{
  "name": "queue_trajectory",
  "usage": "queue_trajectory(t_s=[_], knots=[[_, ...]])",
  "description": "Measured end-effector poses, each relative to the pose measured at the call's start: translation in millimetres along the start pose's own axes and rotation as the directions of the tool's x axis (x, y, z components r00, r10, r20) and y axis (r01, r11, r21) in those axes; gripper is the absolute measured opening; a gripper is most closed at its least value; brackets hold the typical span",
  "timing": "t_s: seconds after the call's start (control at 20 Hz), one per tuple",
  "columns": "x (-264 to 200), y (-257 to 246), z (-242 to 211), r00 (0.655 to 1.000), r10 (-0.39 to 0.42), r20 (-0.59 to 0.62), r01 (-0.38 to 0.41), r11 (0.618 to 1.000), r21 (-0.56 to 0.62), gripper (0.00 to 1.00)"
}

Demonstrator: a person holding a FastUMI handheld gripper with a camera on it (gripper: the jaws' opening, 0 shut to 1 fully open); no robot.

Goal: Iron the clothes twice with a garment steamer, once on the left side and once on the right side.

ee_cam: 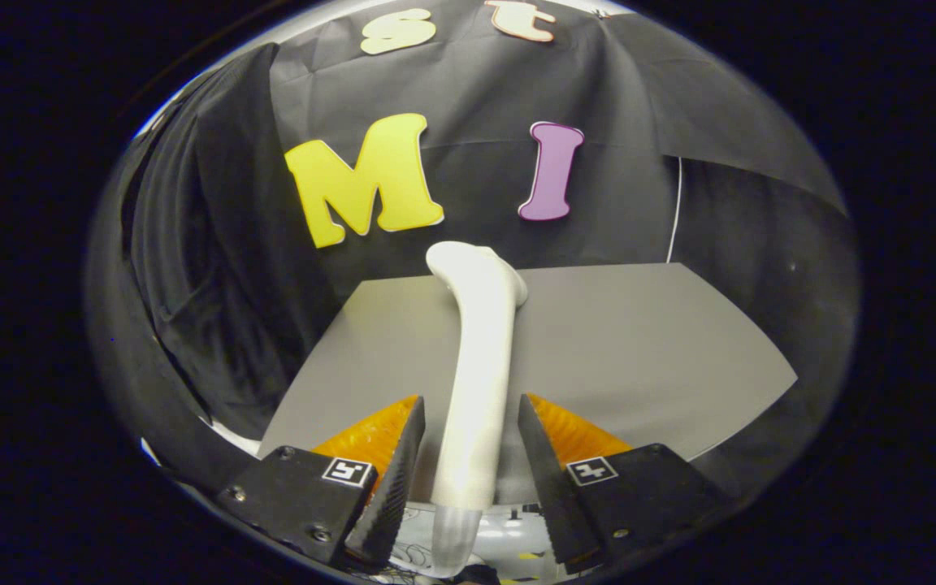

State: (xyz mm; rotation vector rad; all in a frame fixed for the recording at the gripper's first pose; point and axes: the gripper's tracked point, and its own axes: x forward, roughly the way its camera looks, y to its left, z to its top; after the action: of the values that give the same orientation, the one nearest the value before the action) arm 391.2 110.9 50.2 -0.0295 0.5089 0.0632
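A white garment steamer [480,325] lies lengthwise on the grey table [639,349], its head pointing away toward the booth wall and its handle end reaching past the table's near edge. My gripper [470,400] is open, with one finger on each side of the handle. A narrow gap shows between each orange-backed finger and the white handle, so neither presses on it. A dark garment [216,268] hangs to the left of the table, beyond the left finger.
The black booth wall rises just behind the table's far edge. A thin white cord [673,211] runs down the wall at the table's far right corner. Below the table's near edge, between the fingers, lies pale clutter with cables.
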Motion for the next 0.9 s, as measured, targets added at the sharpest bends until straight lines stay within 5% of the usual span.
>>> queue_trajectory(t_s=[0.45, 0.7, 0.9], knots=[[9.9, 5.4, -3.5, 0.997, -0.065, -0.052, 0.067, 0.997, 0.027, 0.4], [1.9, 19.5, -7.2, 0.999, 0.002, -0.048, 0.002, 0.997, 0.077, 0.33], [-47.2, 44.9, 14.1, 0.996, 0.019, 0.086, -0.026, 0.997, 0.079, 0.33]])
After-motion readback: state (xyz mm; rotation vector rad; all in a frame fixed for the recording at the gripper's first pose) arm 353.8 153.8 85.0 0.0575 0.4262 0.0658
